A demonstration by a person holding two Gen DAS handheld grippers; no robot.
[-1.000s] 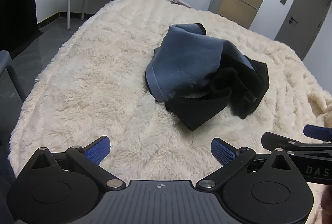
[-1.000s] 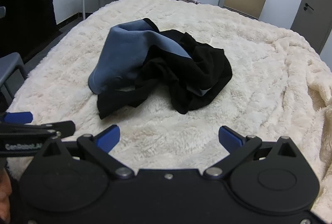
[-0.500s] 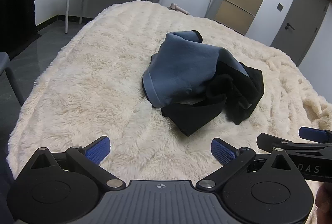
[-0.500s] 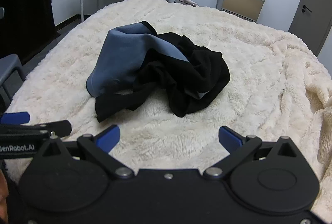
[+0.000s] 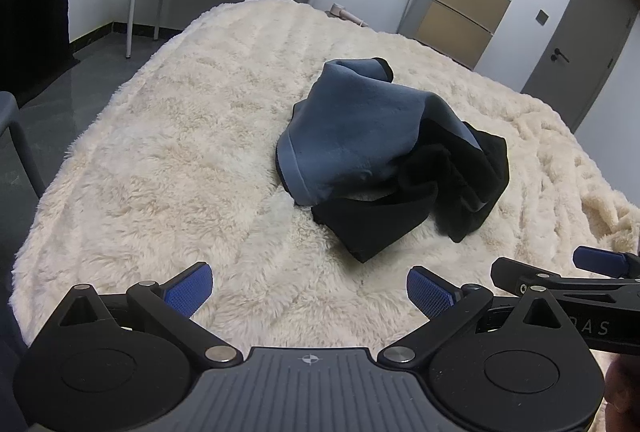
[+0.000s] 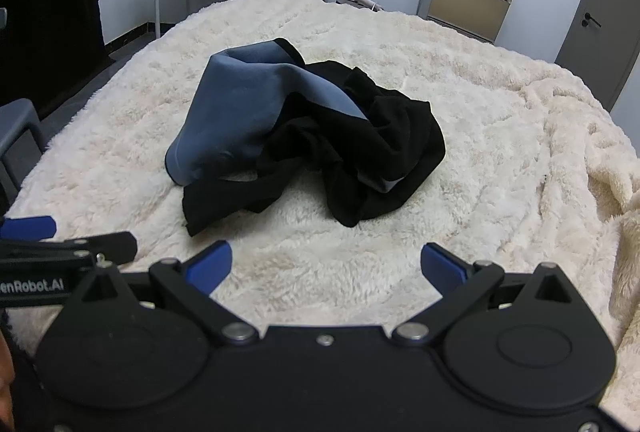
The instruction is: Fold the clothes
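On the blanket [image 5: 168, 160], crumpled garment [image 5: 372, 152] lay ahead.
Both grippers, left [image 5: 308, 290] and right [image 6: 326, 262], hung released and empty, about equally near it.

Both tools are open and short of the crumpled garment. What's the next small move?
Probably ease the left tool forward to the garment's near black corner. It lies bunched and unfolded on the fluffy blanket, ungripped; the right tool is open too.
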